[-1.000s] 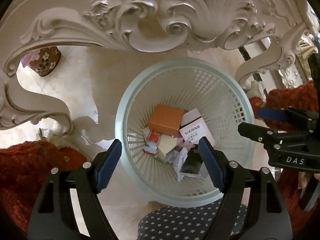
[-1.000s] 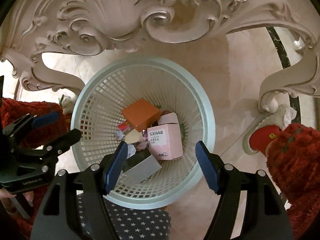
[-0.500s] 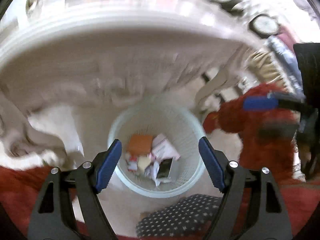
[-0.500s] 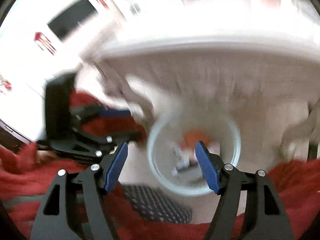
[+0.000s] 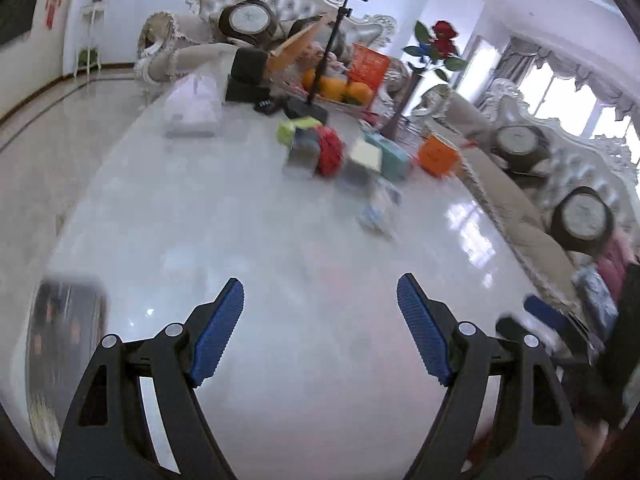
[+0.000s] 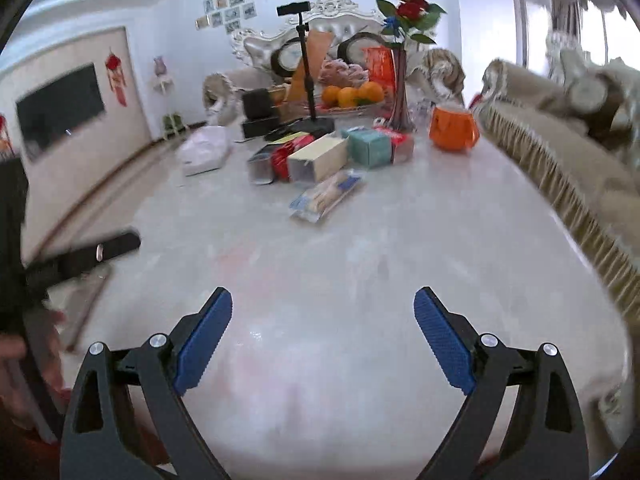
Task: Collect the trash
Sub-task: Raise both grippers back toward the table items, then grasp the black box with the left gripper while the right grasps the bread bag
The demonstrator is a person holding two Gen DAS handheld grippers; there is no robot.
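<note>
Both grippers are open and empty above the near end of a white marble table (image 5: pixel 248 216) (image 6: pixel 360 240). My left gripper (image 5: pixel 320 312) and my right gripper (image 6: pixel 322 322) point along the table toward a pile of trash at the far end. In the right wrist view the pile holds a clear plastic wrapper (image 6: pixel 326 196), a cream box (image 6: pixel 318 158), a teal box (image 6: pixel 369 148) and red packets (image 6: pixel 282 158). The left wrist view shows the same pile blurred, with a red packet (image 5: pixel 330 150) and a wrapper (image 5: pixel 378 210). The waste basket is out of view.
An orange cup (image 6: pixel 453 127), a vase of red roses (image 6: pixel 400 92), a fruit bowl with oranges (image 6: pixel 350 96), a black phone stand (image 6: pixel 308 80) and a white tissue pack (image 6: pixel 204 150) stand at the far end. A sofa (image 6: pixel 568 152) runs along the right.
Both grippers have swung up from over the white basket under the table to above the tabletop. The basket has left both views. Both stay open.
</note>
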